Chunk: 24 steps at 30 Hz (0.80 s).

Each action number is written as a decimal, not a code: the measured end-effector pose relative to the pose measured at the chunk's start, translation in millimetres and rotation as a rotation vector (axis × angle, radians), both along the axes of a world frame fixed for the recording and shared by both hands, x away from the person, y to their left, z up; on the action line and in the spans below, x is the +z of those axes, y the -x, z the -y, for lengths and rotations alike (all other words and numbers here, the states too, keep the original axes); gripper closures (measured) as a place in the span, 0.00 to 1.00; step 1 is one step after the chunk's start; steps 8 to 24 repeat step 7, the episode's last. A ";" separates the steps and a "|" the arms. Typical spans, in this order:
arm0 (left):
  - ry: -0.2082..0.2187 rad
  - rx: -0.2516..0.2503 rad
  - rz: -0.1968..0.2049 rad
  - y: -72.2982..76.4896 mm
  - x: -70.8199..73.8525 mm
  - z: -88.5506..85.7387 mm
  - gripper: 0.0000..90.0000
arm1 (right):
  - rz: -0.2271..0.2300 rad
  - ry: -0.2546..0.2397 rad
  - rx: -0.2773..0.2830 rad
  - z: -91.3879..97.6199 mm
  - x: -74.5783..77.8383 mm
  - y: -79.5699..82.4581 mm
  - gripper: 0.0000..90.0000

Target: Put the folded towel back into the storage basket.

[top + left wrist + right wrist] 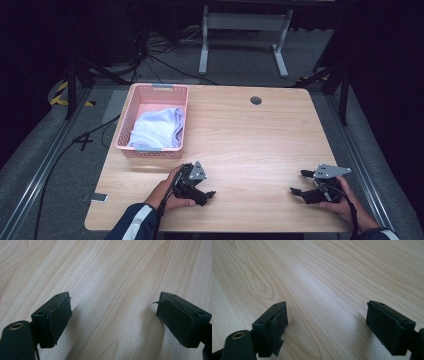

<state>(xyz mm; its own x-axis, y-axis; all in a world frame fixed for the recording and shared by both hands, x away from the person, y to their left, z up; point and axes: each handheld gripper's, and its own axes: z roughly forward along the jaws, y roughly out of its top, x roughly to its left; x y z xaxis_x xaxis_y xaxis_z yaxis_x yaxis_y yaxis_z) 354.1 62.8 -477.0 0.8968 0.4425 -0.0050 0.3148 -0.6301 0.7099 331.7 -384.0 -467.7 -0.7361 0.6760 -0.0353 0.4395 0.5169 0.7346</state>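
A light wooden table (250, 145) took up most of the high view, with a small dark round grommet (256, 100) set near its far edge. At its far left corner stood a pink plastic basket (131, 106), and a pale blue-white cloth (157, 128) lay crumpled inside it, well apart from both hands. Near the front edge, the left gripper (207, 196) rested in the person's left hand (167, 192), just in front of the basket, jaws pointing right across the bare wood. The right gripper (299, 182) sat in the right hand (345, 202) near the front right corner, jaws pointing left. In each gripper view the black pads (60, 315) stood spread wide with nothing but wood grain between them.
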 end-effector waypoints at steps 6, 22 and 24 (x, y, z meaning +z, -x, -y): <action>0.000 -0.001 -0.001 -0.2 0.0 0.0 0.14 | 0.000 0.000 0.000 -0.1 0.0 0.0 0.19; 0.000 -0.003 -0.002 -0.5 0.1 -0.1 0.14 | 0.000 0.000 0.000 -0.1 0.0 0.1 0.19; 0.000 -0.003 -0.002 -0.5 0.1 -0.1 0.14 | 0.000 0.000 0.000 -0.1 0.0 0.1 0.19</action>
